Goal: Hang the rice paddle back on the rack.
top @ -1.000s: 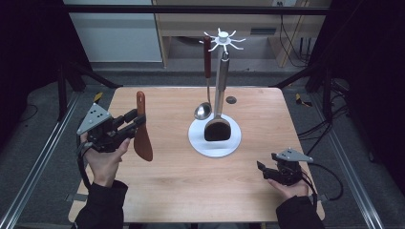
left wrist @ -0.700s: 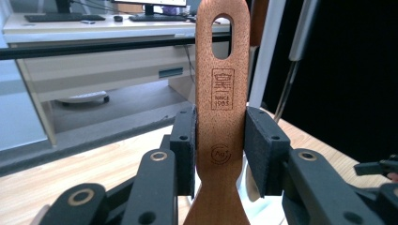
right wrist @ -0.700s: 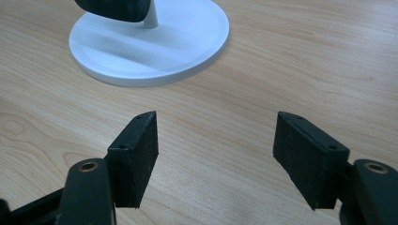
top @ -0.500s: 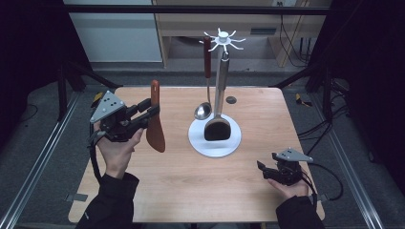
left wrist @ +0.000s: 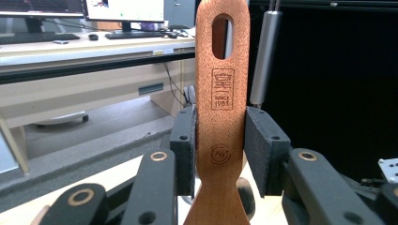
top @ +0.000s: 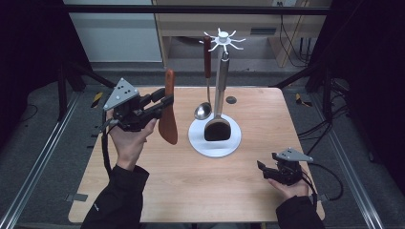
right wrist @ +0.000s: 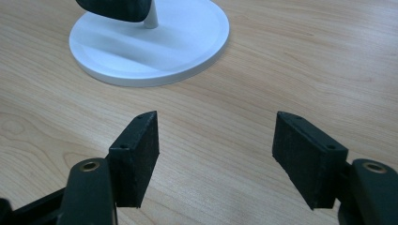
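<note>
On the wooden bench (top: 200, 186), toward its far middle, stands a white utensil rack (top: 220, 71): a round white base (top: 215, 144) with an upright post topped by a ring of white hooks (top: 222, 38). Two utensils hang from those hooks: a ladle (top: 204, 109) with a dark red handle and a shiny metal bowl that hangs just above the left of the base, and a turner (top: 218, 128) with a steel handle and a black blade that hangs low over the base. In the right gripper view the base (right wrist: 155, 42) lies well ahead of the jaws, with the black blade (right wrist: 115, 9) at the top edge. The left gripper (top: 162, 102) is raised above the left part of the bench, to the left of the rack and apart from it, and it clamps a wooden spatula (top: 168, 114) by the handle; the spatula stands upright, blade down, clear of the bench top. In the left gripper view both black pads press the flat sides of the spatula's handle (left wrist: 221, 117), below its oval hanging hole, with the turner's steel handle (left wrist: 264, 56) behind it. The right gripper (top: 263, 168) rests low at the near right of the bench, jaws spread wide with bare wood between them, grasping nothing.
</note>
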`<state>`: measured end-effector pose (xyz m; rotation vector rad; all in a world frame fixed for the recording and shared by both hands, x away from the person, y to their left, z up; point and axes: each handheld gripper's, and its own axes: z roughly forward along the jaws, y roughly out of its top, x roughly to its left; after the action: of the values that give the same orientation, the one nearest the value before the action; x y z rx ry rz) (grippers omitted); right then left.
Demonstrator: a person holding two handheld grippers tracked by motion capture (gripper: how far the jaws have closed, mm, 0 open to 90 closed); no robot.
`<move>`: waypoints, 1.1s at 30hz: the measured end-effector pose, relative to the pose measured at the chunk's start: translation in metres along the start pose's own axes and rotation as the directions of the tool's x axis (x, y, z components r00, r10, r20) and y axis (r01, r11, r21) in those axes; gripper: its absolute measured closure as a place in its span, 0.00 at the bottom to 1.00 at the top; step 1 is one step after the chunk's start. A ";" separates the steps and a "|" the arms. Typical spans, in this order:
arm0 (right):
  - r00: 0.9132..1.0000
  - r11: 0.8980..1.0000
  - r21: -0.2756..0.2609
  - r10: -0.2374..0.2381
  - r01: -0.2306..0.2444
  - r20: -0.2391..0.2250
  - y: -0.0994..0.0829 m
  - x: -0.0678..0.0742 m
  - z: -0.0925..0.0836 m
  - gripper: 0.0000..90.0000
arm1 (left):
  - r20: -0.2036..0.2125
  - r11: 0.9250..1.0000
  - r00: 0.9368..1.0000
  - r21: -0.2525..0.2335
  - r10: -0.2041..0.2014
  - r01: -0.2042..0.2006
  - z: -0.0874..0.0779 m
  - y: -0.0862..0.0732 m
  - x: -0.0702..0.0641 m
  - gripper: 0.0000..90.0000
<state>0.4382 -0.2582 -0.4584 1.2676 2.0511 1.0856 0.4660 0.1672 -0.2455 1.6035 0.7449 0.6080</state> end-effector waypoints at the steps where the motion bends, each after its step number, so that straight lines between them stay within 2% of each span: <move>1: 1.000 1.000 0.000 0.002 -0.002 0.000 0.000 0.000 0.000 0.36 | 0.003 1.000 1.000 0.000 0.002 -0.002 0.002 0.002 -0.001 0.73; 15: 1.000 1.000 -0.004 0.005 -0.005 -0.001 0.000 -0.001 0.000 0.37 | 0.026 0.999 0.999 -0.007 0.042 -0.042 0.026 0.027 -0.017 0.73; 33: 1.000 1.000 -0.004 0.009 -0.009 -0.003 0.000 -0.001 0.000 0.37 | 0.038 0.999 0.998 -0.006 0.048 -0.048 0.052 0.040 -0.027 0.73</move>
<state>0.4385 -0.2586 -0.4584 1.2744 2.0465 1.0962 0.4917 0.1094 -0.2136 1.6274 0.6779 0.6123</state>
